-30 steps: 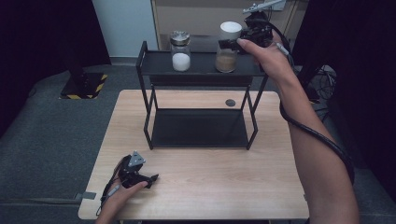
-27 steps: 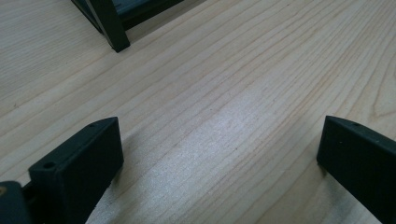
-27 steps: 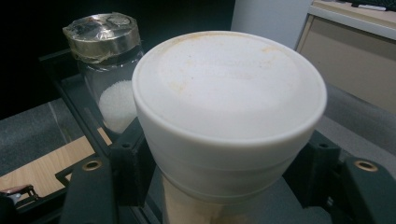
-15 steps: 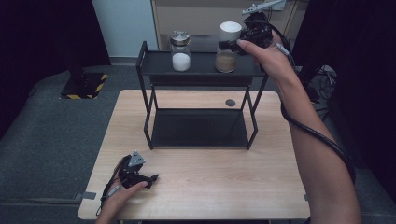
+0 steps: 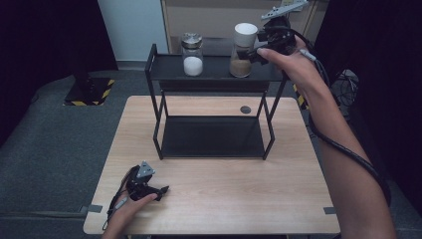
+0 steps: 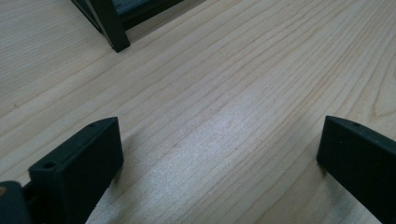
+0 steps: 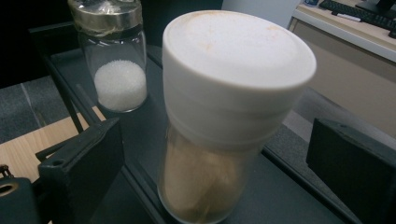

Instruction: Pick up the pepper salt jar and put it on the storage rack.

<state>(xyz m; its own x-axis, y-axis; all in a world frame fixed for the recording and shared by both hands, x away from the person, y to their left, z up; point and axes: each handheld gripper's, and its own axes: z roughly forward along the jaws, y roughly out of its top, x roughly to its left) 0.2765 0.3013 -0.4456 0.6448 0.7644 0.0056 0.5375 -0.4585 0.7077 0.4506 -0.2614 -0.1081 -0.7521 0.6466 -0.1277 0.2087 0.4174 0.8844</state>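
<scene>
A black two-tier rack [image 5: 219, 73] stands at the back of the wooden table [image 5: 224, 204]. On its top shelf stand a glass jar of brown powder with a white lid [image 5: 243, 50] [image 7: 224, 140] and a metal-lidded jar of white grains [image 5: 192, 55] [image 7: 116, 74]. My right gripper [image 5: 251, 50] [image 7: 215, 168] is up at the shelf. Its jaws have just been opening and now stand open on either side of the brown jar, with a gap on each side. My left gripper [image 5: 161, 189] [image 6: 219, 163] rests open on the table's near left, nothing between its jaws.
The rack's lower shelf [image 5: 214, 137] is bare. A small dark round spot [image 5: 245, 109] marks the table behind the rack. A rack leg [image 6: 112, 32] stands ahead of the left gripper. Dark floor surrounds the table, and a cabinet stands behind the rack.
The right gripper's jaws have spread apart around the brown jar, which stays standing on the top shelf. Neither hand has shifted noticeably.
</scene>
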